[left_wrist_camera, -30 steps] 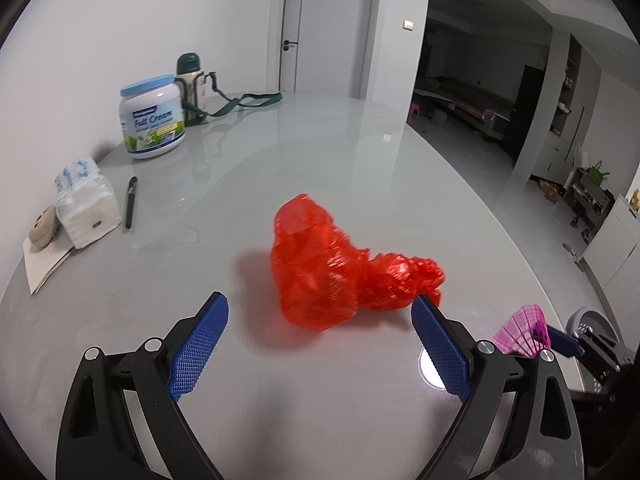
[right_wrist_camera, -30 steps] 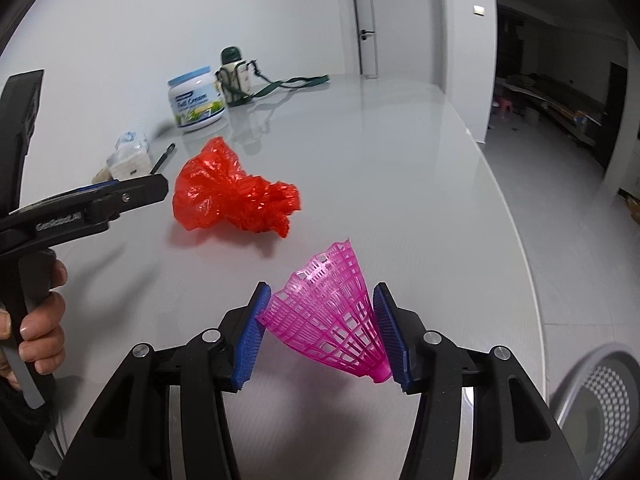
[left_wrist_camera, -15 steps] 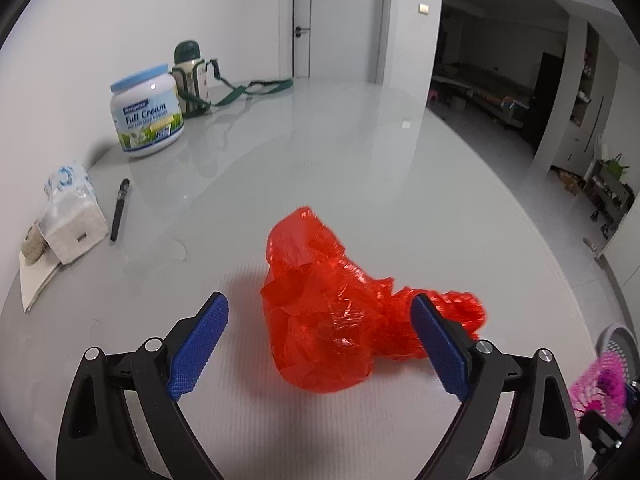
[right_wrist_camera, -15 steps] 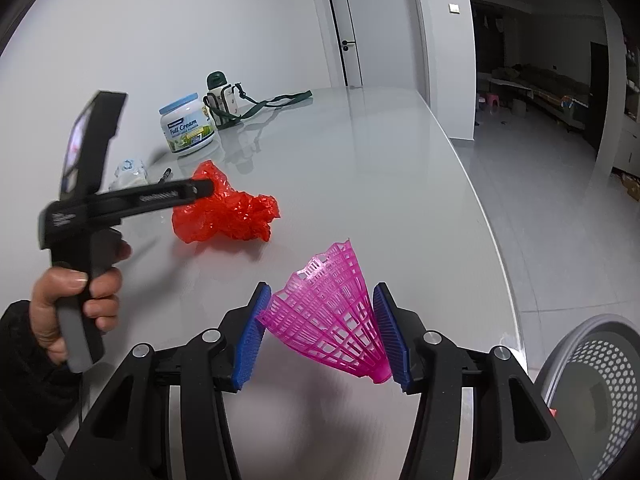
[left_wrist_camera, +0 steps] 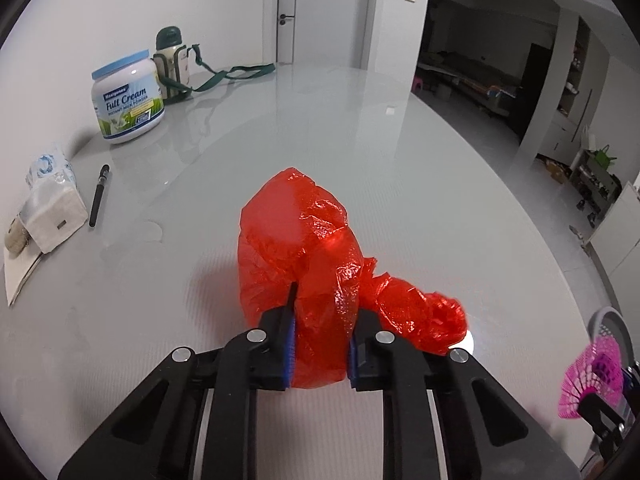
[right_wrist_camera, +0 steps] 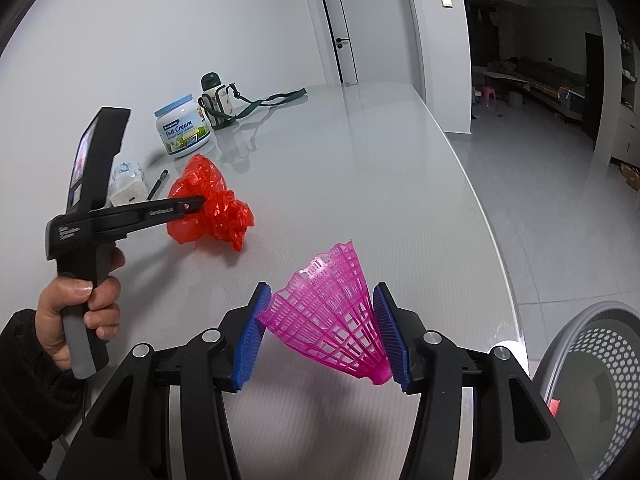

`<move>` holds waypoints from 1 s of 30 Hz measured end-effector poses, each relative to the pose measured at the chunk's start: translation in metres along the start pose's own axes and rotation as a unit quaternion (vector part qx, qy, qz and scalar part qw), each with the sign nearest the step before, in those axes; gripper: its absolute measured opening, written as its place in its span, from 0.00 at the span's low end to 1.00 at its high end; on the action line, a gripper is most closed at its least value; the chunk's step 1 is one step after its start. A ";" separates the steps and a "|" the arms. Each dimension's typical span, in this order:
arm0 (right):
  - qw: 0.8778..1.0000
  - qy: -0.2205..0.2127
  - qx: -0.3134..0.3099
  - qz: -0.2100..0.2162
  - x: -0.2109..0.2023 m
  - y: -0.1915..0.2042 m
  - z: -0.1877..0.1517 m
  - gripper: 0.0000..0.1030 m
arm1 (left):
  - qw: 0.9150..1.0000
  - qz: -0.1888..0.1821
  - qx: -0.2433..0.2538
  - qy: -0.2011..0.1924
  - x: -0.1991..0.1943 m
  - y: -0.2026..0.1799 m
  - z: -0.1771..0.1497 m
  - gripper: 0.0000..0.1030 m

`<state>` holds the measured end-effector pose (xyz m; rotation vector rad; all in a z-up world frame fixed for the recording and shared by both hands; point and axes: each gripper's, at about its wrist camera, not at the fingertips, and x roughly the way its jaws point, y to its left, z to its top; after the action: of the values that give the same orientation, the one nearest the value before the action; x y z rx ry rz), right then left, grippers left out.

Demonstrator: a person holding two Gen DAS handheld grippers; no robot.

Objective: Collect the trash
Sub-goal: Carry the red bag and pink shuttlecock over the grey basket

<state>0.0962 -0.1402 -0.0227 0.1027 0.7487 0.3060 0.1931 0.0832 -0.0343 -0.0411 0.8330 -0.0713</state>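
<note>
A crumpled red plastic bag [left_wrist_camera: 304,264] sits on the glossy grey table [left_wrist_camera: 280,132], pinched between the blue pads of the left gripper [left_wrist_camera: 320,354], whose jaws have closed on its near end; the twisted tail trails off to the right. The right gripper [right_wrist_camera: 322,330] clamps a pink shuttlecock [right_wrist_camera: 332,312], held above the table's edge beside a grey mesh bin [right_wrist_camera: 592,364]. A bare hand [right_wrist_camera: 76,312] squeezes the left tool's handle, its arm reaching level over the tabletop. A milk powder tub [left_wrist_camera: 127,98], flask [left_wrist_camera: 171,62], pen [left_wrist_camera: 98,195] and tissue pack [left_wrist_camera: 52,204] line the wall side.
</note>
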 end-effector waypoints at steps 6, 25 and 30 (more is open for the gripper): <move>1.000 -0.014 0.007 -0.004 -0.017 -0.002 -0.006 0.50 | 0.999 -0.017 0.022 -0.022 -0.033 -0.022 -0.010 0.19; 0.991 -0.066 0.081 -0.078 -0.107 -0.062 -0.047 0.50 | 0.982 -0.131 0.128 -0.038 -0.089 -0.150 -0.046 0.19; 0.980 -0.075 0.130 -0.129 -0.136 -0.106 -0.070 0.50 | 0.970 -0.172 0.168 -0.025 -0.087 -0.205 -0.055 0.19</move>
<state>-0.0204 -0.2845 -0.0065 0.2705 0.6399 -0.0476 0.0848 -0.1152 0.0060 0.1315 0.7481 -0.5352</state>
